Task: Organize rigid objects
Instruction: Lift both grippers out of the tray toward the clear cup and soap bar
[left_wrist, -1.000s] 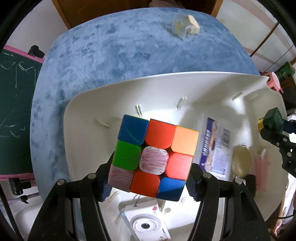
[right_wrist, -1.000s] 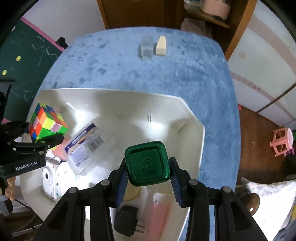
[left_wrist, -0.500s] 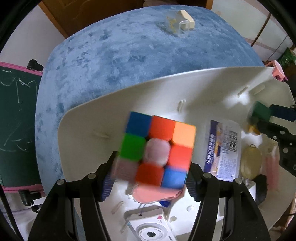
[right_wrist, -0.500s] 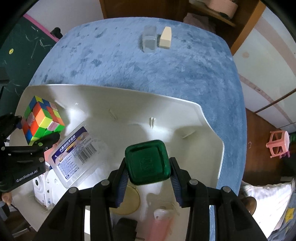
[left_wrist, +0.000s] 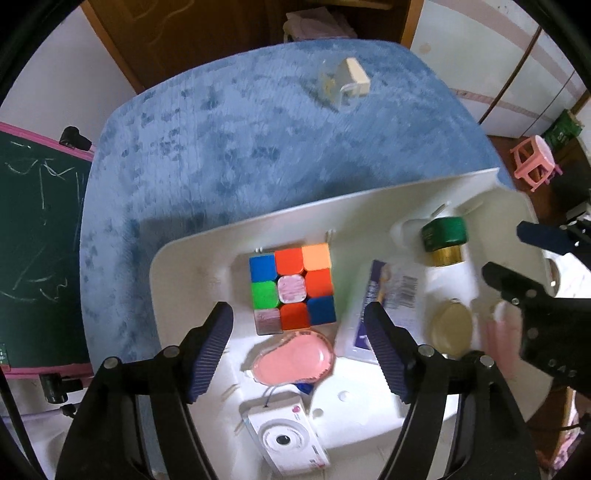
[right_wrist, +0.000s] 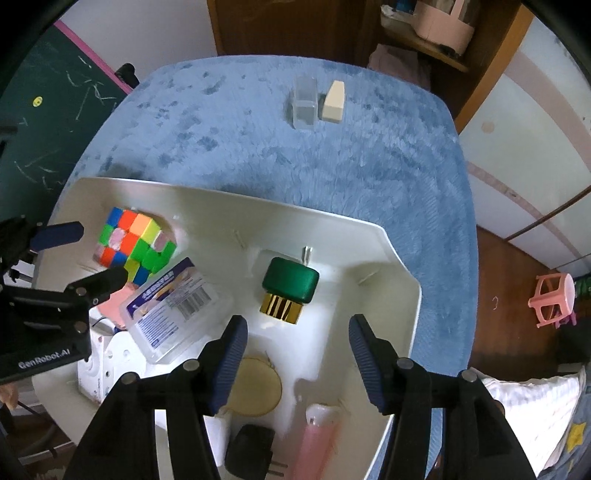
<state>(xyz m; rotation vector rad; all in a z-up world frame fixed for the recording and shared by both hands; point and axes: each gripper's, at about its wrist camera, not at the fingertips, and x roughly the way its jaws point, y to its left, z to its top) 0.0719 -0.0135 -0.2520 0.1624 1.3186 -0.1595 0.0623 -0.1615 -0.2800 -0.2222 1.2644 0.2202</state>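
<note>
A colourful puzzle cube (left_wrist: 292, 288) lies in the white tray (left_wrist: 192, 251) just ahead of my open, empty left gripper (left_wrist: 297, 345); it also shows in the right wrist view (right_wrist: 135, 246). A green-capped bottle with a gold collar (right_wrist: 289, 288) lies in the tray in front of my open, empty right gripper (right_wrist: 297, 356); it also shows in the left wrist view (left_wrist: 444, 240). Each gripper appears at the edge of the other's view, apart from the objects.
The tray also holds a clear labelled box (right_wrist: 173, 304), a pink case (left_wrist: 293, 360), a white toy camera (left_wrist: 286, 441), a round beige compact (right_wrist: 255, 386), a pink tube (right_wrist: 317, 439) and a black plug (right_wrist: 249, 454). A clear box (right_wrist: 304, 103) and a beige wedge (right_wrist: 333, 101) stand on the blue tablecloth (right_wrist: 332, 170).
Both grippers have opened and drawn back. The cube left the left gripper and the green-capped bottle left the right gripper; both now lie in the tray.
</note>
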